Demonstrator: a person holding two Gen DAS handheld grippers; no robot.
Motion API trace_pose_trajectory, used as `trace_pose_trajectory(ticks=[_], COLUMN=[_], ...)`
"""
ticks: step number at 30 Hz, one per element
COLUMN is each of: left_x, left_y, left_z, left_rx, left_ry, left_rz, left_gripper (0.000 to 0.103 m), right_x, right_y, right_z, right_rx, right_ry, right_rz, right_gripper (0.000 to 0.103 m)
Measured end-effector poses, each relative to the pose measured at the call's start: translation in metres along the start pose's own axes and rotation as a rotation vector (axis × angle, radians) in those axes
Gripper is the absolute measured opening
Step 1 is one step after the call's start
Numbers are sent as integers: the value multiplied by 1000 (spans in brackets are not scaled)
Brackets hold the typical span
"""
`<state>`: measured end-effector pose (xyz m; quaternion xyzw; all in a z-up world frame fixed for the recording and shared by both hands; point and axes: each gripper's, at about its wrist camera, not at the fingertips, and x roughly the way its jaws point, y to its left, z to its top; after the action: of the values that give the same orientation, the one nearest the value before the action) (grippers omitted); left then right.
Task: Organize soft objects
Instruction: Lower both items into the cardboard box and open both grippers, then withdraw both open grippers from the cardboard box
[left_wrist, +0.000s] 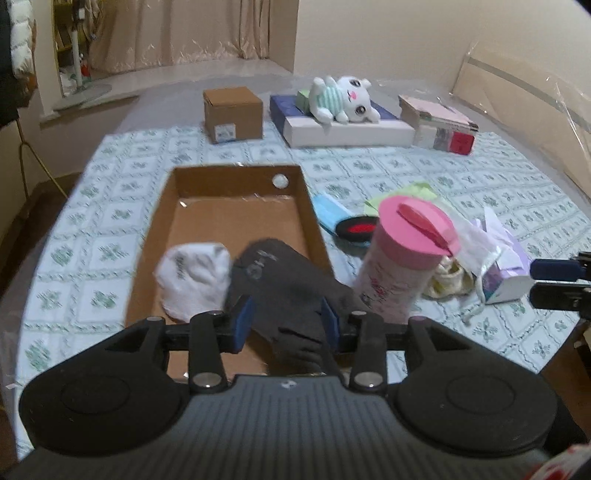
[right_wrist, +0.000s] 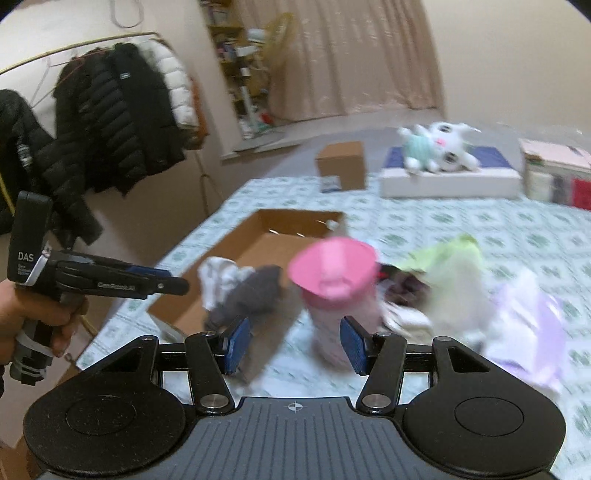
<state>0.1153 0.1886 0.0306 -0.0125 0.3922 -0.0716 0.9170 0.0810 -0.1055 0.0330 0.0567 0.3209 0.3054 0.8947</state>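
**A:** How do the jaws stand?

**B:** The left gripper (left_wrist: 286, 323) has its blue pads parted, with the dark grey sock (left_wrist: 284, 291) lying between them — the pads sit at the cloth's sides, but I can't tell whether they press it or merely flank it. The right gripper (right_wrist: 294, 341) is spread wide with nothing between its fingers.

**A:** Where is the sock?

**B:** Draped over the near right wall of the open cardboard box (left_wrist: 192, 225), part inside, part hanging over the rim toward the camera. A white sock (left_wrist: 194, 278) lies bunched inside the box, touching the grey one on its left.

**A:** And around the box?

**B:** A pink-lidded cup (left_wrist: 402, 258) stands upright just beside the box's right wall. Beyond it, on the patterned bedspread (left_wrist: 92, 236), sit a blue face mask (left_wrist: 328, 216), a black-and-red round item, some light green cloth (right_wrist: 448, 254) and a lilac tissue pack (left_wrist: 506, 266). The right wrist view is blurred — that pile is hard to sort out.

**A:** Farther back?

**B:** A closed small carton (left_wrist: 233, 114), and a white plush toy (left_wrist: 341, 98) lying on a flat white box.
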Motion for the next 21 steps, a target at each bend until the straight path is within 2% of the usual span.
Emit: trace_pose_trajectory(ticks=[7,9,11,12,16,21], left_x=[41,53,64,69,89,112], left_y=[-11,-13,-13,-12,1,19], left_z=[0,-1,-2,-2,-3,-9], left_rx=[1,20,54,63,103,118], left_ry=[66,96,119,126,160,213], left_rz=[-58,-86,-70,-59,13,36], left_gripper=[37,32,22,21,19,19], right_x=[-16,-13,-7,-3,18,35], right_y=[-30,-32,-34,-35,-42,-52], right_z=[-13,-13,-16,-16,-20,-21], right_rx=[45,48,54,58,71,90], right_ry=[8,9,18,25,57,81], right_rz=[-53,-54,-53,-52,-52,-66], right_gripper=[55,55,54,54,55,55])
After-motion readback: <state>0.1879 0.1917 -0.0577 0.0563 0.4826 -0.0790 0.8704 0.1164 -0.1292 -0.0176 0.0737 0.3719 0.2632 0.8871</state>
